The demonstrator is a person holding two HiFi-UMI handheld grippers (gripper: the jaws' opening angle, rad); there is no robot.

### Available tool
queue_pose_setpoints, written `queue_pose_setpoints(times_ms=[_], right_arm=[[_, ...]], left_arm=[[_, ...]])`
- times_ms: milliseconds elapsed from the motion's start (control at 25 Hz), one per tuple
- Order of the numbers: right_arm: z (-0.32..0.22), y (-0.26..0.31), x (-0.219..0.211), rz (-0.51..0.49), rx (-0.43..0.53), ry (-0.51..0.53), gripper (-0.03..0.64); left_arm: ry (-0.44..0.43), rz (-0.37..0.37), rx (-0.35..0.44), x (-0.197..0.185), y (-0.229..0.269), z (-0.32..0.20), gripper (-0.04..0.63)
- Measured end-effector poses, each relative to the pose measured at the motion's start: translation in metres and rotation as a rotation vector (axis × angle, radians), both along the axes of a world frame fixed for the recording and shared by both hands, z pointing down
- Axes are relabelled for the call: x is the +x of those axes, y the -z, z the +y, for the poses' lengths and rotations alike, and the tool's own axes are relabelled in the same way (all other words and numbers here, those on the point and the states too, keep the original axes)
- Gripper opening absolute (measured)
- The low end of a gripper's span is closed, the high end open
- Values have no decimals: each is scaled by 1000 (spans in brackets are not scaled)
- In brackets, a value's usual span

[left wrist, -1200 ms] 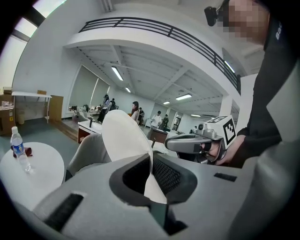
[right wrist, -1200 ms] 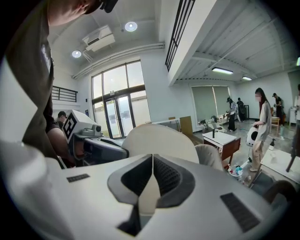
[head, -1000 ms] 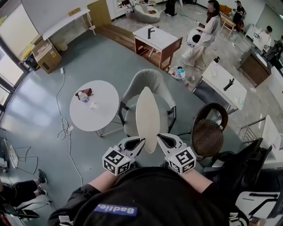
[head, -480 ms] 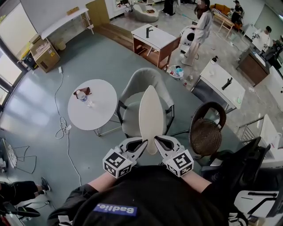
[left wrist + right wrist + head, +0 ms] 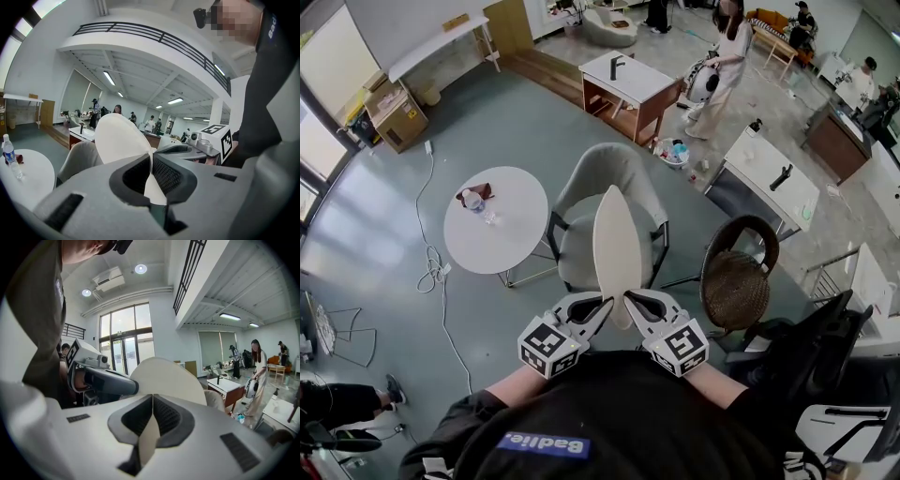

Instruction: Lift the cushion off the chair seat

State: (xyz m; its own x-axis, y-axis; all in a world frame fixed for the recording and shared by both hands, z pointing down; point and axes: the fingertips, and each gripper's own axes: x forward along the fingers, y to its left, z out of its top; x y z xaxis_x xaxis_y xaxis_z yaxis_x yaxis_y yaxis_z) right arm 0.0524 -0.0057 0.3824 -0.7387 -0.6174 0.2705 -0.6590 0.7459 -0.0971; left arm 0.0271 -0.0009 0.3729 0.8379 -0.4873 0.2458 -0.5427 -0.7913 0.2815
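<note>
A flat, round cream cushion (image 5: 614,248) stands on edge in the air above the grey armchair (image 5: 609,202), clear of its seat. My left gripper (image 5: 602,306) is shut on the cushion's near rim from the left, and my right gripper (image 5: 630,302) pinches the same rim from the right. In the left gripper view the cushion (image 5: 121,140) rises from between the pads, and the left gripper (image 5: 151,164) holds its thin edge. The right gripper view shows the cushion (image 5: 166,378) clamped in the right gripper (image 5: 152,416), with the other gripper just to its left.
A round white table (image 5: 497,223) with a water bottle (image 5: 472,201) stands left of the armchair. A brown wicker chair (image 5: 741,277) is at the right. A cable (image 5: 436,262) trails on the floor. People move about desks in the background.
The cushion and both grippers have shifted slightly to the right and a little up. Both grips are unchanged. A person in the background has walked on.
</note>
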Motion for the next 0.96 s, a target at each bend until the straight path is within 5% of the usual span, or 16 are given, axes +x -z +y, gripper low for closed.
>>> queue_pose_setpoints(times_ms=[960], right_arm=[[7, 1, 2, 2, -7, -1, 29]], left_arm=[[-3, -2, 1, 1, 3, 7, 31]])
